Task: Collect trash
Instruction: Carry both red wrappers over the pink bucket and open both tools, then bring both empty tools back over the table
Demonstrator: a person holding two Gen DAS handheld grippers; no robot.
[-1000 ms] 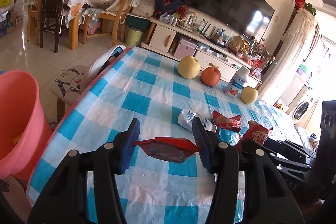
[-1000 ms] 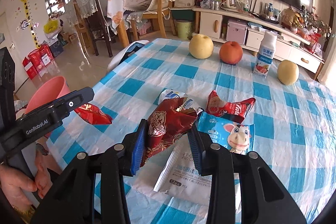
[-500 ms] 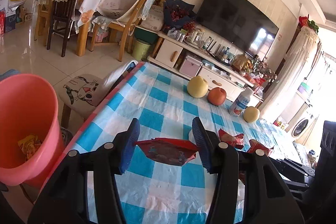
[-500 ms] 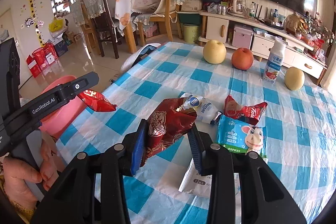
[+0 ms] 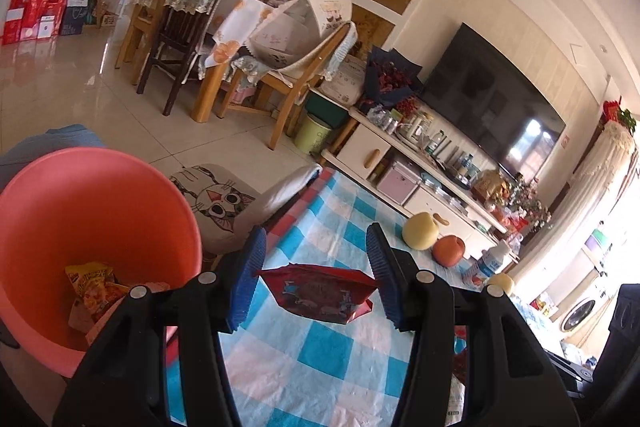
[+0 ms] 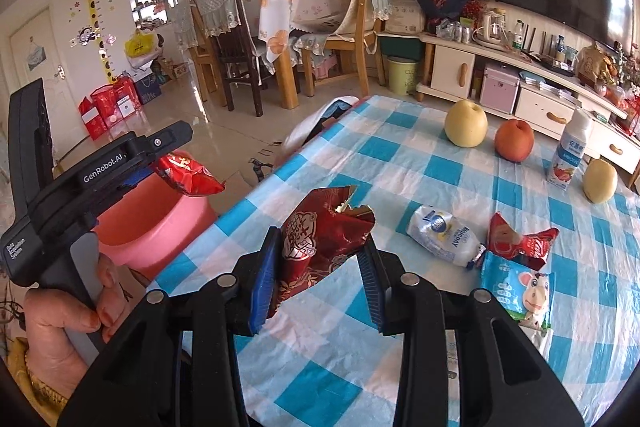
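Left gripper — clenched on red wrapper, beside pink bin; right gripper — grasping crumpled red bag over checked table.

Both wrist views share the checked table

bucket mouth open | table near edge bare; wrappers farther in

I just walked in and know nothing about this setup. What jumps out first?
Two black handheld grippers each pinch a crumpled red snack wrapper: the left gripper holds one wrapper beside a pink bucket at the table's edge, the right gripper holds another above the blue checked tablecloth.
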